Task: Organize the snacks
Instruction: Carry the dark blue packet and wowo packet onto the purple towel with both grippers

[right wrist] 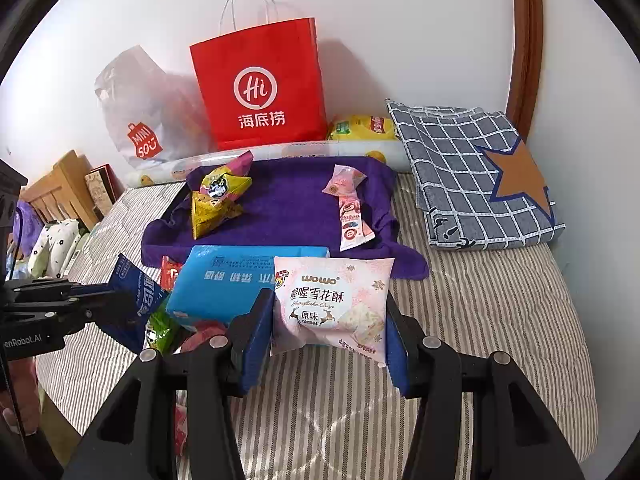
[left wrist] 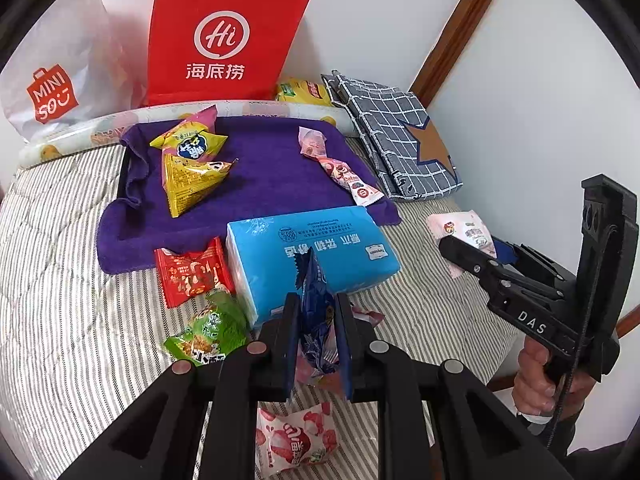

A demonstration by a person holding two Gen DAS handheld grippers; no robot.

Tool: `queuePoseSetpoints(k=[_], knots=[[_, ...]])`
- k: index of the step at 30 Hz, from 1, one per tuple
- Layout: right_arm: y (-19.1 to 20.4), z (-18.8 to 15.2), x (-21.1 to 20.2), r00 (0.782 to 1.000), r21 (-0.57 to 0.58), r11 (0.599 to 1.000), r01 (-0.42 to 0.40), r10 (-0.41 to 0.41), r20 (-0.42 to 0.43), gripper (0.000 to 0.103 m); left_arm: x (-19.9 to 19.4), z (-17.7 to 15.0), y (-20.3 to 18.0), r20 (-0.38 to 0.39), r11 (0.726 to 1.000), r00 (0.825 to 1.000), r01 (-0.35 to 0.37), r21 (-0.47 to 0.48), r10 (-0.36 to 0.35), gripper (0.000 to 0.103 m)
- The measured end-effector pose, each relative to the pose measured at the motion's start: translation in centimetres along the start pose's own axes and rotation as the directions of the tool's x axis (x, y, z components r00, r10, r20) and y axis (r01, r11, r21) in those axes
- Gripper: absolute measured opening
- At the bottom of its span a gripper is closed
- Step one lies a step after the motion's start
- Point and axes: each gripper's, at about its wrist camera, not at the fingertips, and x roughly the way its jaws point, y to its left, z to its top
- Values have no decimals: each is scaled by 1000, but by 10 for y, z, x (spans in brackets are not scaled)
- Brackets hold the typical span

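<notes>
- Fingers of the left gripper (left wrist: 316, 344) are pinching a dark blue snack packet (left wrist: 316, 312), clamped together on it; the packet is standing on edge, long axis running away from the gripper toward the far side.
- Fingers of the right gripper (right wrist: 326, 344) are clamping a pale pink snowflake-crisp packet (right wrist: 332, 308) by its left and right edges; its printed face is showing upright, and its long axis is lying left to right.
- Both packets are being held above the striped bed (right wrist: 480, 320), near a light blue tissue pack (left wrist: 312, 248).
- A purple towel-covered tray (left wrist: 260, 176) is lying farther back, carrying two yellow triangular packets (left wrist: 192, 168) on its left and a pink wrapped candy (left wrist: 314, 142) with a long pink stick packet (left wrist: 352, 180) on its right, the stick running diagonally from far left to near right.
- A red packet (left wrist: 192, 272), a green packet (left wrist: 208, 332) and a strawberry-printed packet (left wrist: 296, 440) are lying on the bed near the left gripper.
- A red paper bag (right wrist: 260, 88) is standing at the far wall.
</notes>
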Motion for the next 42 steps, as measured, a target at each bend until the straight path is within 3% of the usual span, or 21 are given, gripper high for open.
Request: queuePoseSetpoints(k=[15,23,30,42], knots=[[-7,19,8,1000,21,1000,-4,3,30,51,8,12,4,1,1000,1000,12,9,-12,16],[-5,17,16,999,26,999,-30,29,22,51,12,16,11,-8,1000,1000,-2,-12,2,16],[-5,17,24,1000,23,1000,-7,8,-12,51,16,15,16,-5,998,999,50,-39,-50,16],[11,31,43,1000,-17,999,-28,28,-3,50,19,29,39,-2,997,999,36,-62,-36,16]])
